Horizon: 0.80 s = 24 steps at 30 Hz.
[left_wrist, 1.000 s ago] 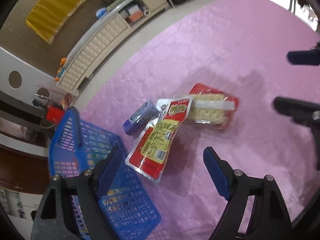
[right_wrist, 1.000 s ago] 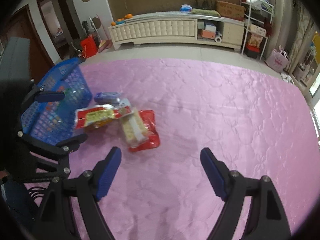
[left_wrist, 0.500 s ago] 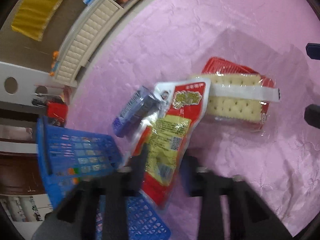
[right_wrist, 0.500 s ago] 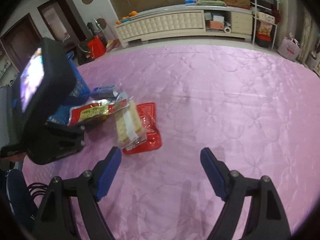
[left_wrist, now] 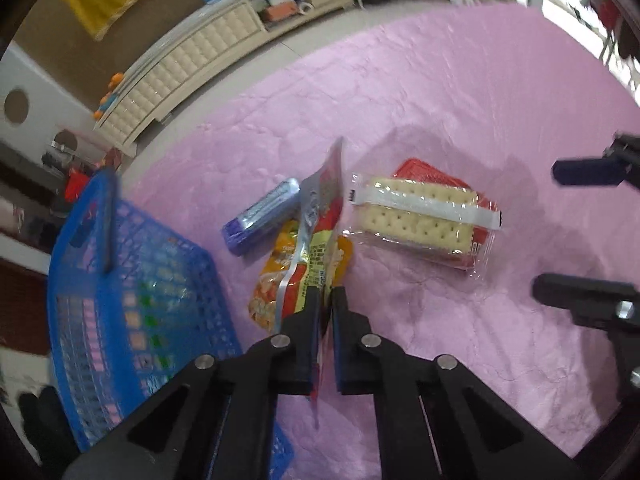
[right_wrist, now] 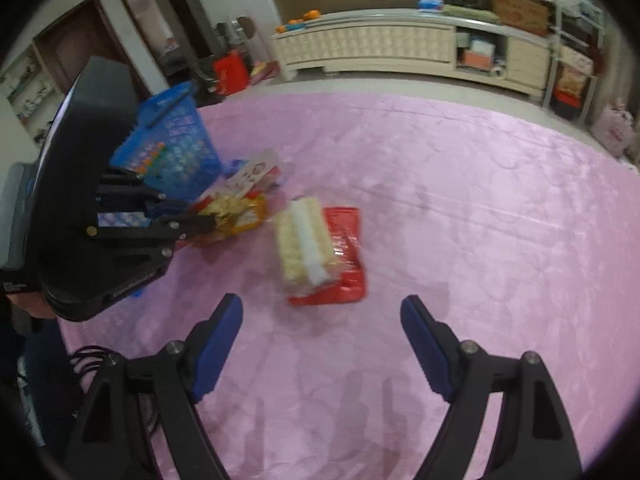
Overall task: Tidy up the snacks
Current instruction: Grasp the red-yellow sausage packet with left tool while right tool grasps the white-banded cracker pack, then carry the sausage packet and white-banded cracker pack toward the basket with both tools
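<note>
Gripping: the left claw [left_wrist: 326, 300] is pinched shut on the lower end of a red and yellow snack pouch [left_wrist: 320, 216], which stands on edge, lifted and tilted above the pink tabletop [left_wrist: 420, 92].
Left claw from the other side: in the right wrist view it [right_wrist: 200, 222] reaches in from the tabletop's left edge with the pouch [right_wrist: 250, 174] in its tips.
Right claw: spread wide and holding nothing [right_wrist: 322, 332], hovering over bare pink cloth at the near edge; its two dark fingers [left_wrist: 584, 304] also show at the right of the left wrist view.
Orange packet: an orange-yellow snack packet [left_wrist: 272, 280] lies flat on the cloth right under the held pouch.
Blue bar: a blue-purple wrapped bar [left_wrist: 260, 216] lies just beside the pouch, on the basket side.
Crackers: a clear pack of pale crackers [left_wrist: 420, 216] rests partly on top of a flat red packet [left_wrist: 424, 170], near the middle of the tabletop, apart from both claws.
Basket: a blue mesh basket [left_wrist: 120, 300] sits at the tabletop's left edge, close to the left claw; its contents are too blurred to name.
Background: a cream cabinet [right_wrist: 368, 44] runs along the far wall.
</note>
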{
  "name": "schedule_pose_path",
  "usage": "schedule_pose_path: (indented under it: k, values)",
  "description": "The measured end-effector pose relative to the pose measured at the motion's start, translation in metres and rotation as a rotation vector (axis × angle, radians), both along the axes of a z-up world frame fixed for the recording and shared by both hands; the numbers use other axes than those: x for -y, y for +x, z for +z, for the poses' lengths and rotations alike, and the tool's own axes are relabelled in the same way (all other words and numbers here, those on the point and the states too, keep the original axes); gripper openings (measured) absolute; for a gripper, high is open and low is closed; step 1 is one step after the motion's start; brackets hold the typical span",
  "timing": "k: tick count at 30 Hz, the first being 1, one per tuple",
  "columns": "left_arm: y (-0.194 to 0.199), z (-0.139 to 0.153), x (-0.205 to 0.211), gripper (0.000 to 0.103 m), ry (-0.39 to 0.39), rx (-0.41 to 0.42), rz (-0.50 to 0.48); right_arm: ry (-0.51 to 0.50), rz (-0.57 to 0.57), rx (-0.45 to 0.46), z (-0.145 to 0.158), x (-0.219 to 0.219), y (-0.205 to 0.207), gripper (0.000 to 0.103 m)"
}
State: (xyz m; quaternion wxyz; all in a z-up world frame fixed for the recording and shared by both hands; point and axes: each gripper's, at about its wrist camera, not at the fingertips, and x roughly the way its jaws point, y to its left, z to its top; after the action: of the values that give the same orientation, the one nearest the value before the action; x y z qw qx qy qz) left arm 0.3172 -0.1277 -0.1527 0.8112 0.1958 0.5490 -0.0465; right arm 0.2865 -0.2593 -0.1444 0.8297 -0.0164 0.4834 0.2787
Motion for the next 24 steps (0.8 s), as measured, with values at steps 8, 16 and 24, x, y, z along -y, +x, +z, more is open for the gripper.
schedule_pose_path:
  k: [8,16,24]
  values:
    - [-0.027,0.023,-0.019,0.005,-0.148,0.066,0.018,-0.126,0.089,0.022,-0.005,-0.036,0.022,0.084]
    - [-0.032,0.029,-0.043,0.005,-0.243,0.063,0.028,-0.243,0.162,0.009,-0.023,-0.064,0.044,0.070]
    - [-0.036,0.028,-0.045,0.005,-0.277,0.075,0.022,-0.283,0.147,-0.028,-0.035,-0.057,0.051,0.047]
